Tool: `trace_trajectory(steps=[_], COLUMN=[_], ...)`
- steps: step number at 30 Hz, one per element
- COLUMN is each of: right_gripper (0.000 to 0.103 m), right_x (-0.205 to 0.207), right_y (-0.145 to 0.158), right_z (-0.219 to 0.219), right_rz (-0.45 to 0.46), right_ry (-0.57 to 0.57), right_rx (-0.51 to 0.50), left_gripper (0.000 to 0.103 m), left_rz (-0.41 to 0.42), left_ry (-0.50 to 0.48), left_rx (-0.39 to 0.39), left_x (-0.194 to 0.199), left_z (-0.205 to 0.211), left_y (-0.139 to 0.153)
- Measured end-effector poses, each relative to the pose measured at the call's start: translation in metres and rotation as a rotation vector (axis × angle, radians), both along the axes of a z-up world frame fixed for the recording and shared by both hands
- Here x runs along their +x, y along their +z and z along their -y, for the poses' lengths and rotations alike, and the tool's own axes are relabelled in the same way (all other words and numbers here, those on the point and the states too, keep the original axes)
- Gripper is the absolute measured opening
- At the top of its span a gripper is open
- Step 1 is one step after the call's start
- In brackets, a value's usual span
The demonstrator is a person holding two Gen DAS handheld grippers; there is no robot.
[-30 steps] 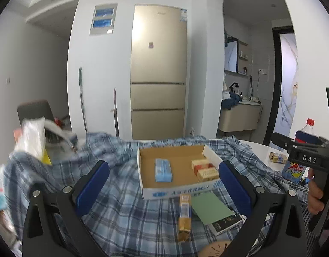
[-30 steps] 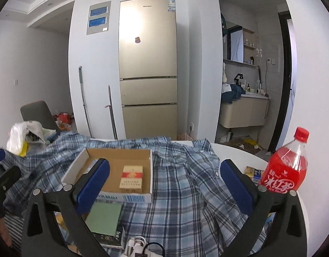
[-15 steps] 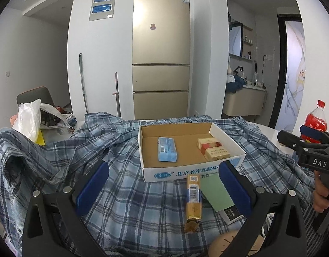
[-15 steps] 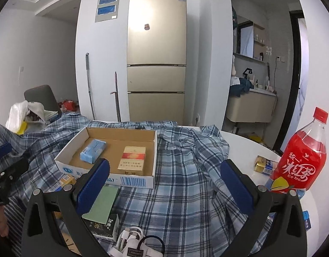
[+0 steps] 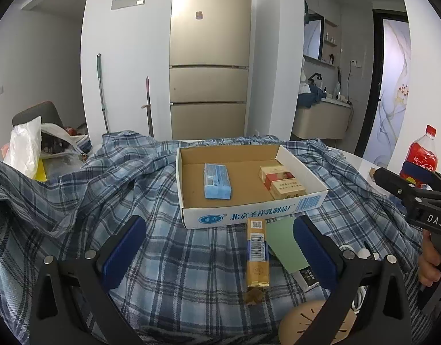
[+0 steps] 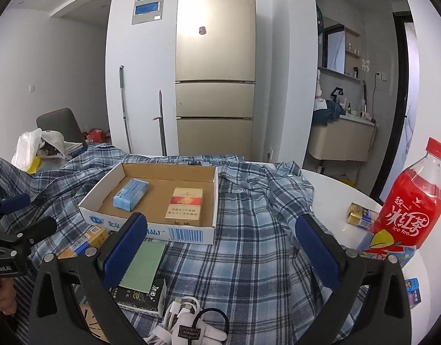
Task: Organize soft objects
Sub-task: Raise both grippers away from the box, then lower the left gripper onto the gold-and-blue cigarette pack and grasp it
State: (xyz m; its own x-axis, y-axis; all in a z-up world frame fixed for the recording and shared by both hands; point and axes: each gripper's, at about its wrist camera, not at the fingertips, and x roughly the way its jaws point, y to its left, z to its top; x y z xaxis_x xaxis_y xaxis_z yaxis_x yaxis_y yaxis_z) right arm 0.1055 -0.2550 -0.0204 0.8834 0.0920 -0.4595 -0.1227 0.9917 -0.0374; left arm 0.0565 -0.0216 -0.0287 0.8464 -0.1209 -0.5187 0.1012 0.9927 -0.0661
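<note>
A blue plaid shirt (image 5: 111,201) lies spread over the round table; it also shows in the right wrist view (image 6: 257,230). A shallow cardboard box (image 5: 312,201) sits on the shirt, holding a blue packet (image 5: 217,181) and a red-gold cigarette pack (image 5: 280,181); the box (image 6: 188,234) shows in the right view too. My left gripper (image 5: 219,247) is open and empty, above the shirt in front of the box. My right gripper (image 6: 220,247) is open and empty, just right of the box front.
A gold stick pack (image 5: 257,256), a green notepad (image 5: 283,244) on a dark box (image 6: 142,290) and white cables (image 6: 186,316) lie at the front. A red ice tea bottle (image 6: 404,210) and small gold pack (image 6: 359,215) stand right. A plastic bag (image 5: 25,143) sits left.
Both grippers have tilted down and moved in closer to the table, so the box and shirt sit larger and lower in both views. Both stay open and empty.
</note>
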Motion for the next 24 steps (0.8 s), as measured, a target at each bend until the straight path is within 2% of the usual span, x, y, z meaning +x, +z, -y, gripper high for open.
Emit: trace_trajectory(steps=[2, 4, 6, 7, 9, 11, 17, 24], right_gripper=[0.103, 0.103, 0.103, 0.103, 0.103, 0.103, 0.103, 0.103], right_x=[0.0, 0.0, -0.002, -0.002, -0.003, -0.003, -0.004, -0.004], right_y=[0.0, 0.001, 0.004, 0.004, 0.004, 0.004, 0.006, 0.006], right_z=[0.001, 0.001, 0.001, 0.001, 0.0, 0.001, 0.004, 0.005], right_rz=[-0.005, -0.006, 0.002, 0.003, -0.001, -0.003, -0.004, -0.005], right_ry=[-0.001, -0.002, 0.005, 0.012, 0.014, 0.017, 0.01, 0.007], right_rx=[0.006, 0.01, 0.015, 0.016, 0.014, 0.018, 0.026, 0.019], left_gripper=[0.101, 0.093, 0.075, 0.071, 0.055, 0.05, 0.048, 0.05], left_rz=[-0.004, -0.008, -0.035, -0.065, -0.109, -0.145, -0.192, -0.187], left_ry=[-0.015, -0.003, -0.014, -0.025, -0.034, -0.041, -0.051, -0.133], left_rx=[-0.017, -0.005, 0.008, 0.013, 0.013, 0.005, 0.004, 0.078], left_x=[0.001, 0.002, 0.006, 0.01, 0.016, 0.02, 0.024, 0.019], left_z=[-0.001, 0.0, 0.003, 0.004, 0.005, 0.005, 0.006, 0.029], left_y=[0.0, 0.0, -0.003, -0.007, -0.012, -0.016, -0.024, -0.026])
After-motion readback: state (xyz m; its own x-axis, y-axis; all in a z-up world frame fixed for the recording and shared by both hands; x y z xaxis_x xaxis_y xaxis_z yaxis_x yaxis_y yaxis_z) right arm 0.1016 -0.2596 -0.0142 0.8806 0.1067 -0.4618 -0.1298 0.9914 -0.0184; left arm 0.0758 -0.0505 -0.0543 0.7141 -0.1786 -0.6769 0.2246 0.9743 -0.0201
